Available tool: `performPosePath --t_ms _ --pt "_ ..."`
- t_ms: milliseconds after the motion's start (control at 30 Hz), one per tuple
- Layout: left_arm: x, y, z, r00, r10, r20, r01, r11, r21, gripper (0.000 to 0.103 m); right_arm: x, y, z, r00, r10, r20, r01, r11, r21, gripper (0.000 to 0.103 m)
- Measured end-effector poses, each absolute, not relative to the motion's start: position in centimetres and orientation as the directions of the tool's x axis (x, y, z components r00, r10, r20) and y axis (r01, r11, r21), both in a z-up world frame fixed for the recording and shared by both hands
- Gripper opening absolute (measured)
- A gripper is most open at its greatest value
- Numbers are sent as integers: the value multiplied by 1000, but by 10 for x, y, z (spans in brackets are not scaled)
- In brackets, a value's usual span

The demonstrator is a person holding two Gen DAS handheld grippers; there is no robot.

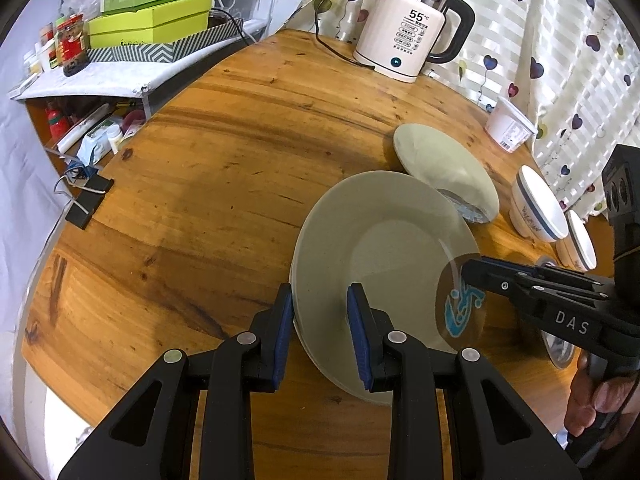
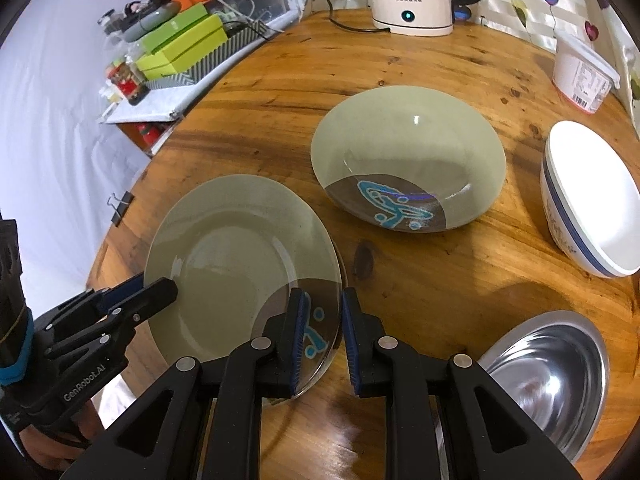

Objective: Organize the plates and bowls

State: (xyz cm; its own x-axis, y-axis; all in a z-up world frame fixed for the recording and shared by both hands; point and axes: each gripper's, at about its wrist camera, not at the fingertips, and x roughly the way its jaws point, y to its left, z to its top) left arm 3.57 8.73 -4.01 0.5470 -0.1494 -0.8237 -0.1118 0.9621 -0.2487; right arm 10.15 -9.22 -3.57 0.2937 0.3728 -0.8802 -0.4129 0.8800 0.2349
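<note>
Left wrist view: left gripper (image 1: 320,320) w/ blue pads either side of the near rim of the green plate (image 1: 380,264), fingers apart, not closed on it. Plate sits on the round wooden table (image 1: 200,184) toward its near-right edge. Right gripper (image 1: 470,270) comes in from the right over the plate's brown patch w/ blue motif; can't tell its jaw state here. Green bowl (image 1: 440,164) just behind the plate, white bowl (image 1: 540,208) at the right edge, kettle (image 1: 404,28) at the far edge.

Right wrist view: right gripper (image 2: 322,328) straddles the plate (image 2: 240,264) rim at the brown patch, pads apart. Left gripper (image 2: 160,286) on the opposite rim. Green bowl (image 2: 408,160) mid-table, apart from the plate; white bowl (image 2: 592,204) at right edge; steel bowl (image 2: 552,376) near-right
</note>
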Motion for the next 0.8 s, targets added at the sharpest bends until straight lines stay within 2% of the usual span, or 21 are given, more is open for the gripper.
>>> performPosePath --t_ms 400,700,800 --pt "36 90 -44 548 -151 -823 -115 961 -253 28 100 -91 -39 310 372 -875 -429 876 221 22" --pt "36 93 -46 553 -156 -818 -121 957 -264 28 99 -105 -30 330 472 -817 -422 848 320 23" --pt "36 94 -45 557 -154 -816 -122 957 -264 28 100 -117 -21 355 544 -760 -404 823 400 38"
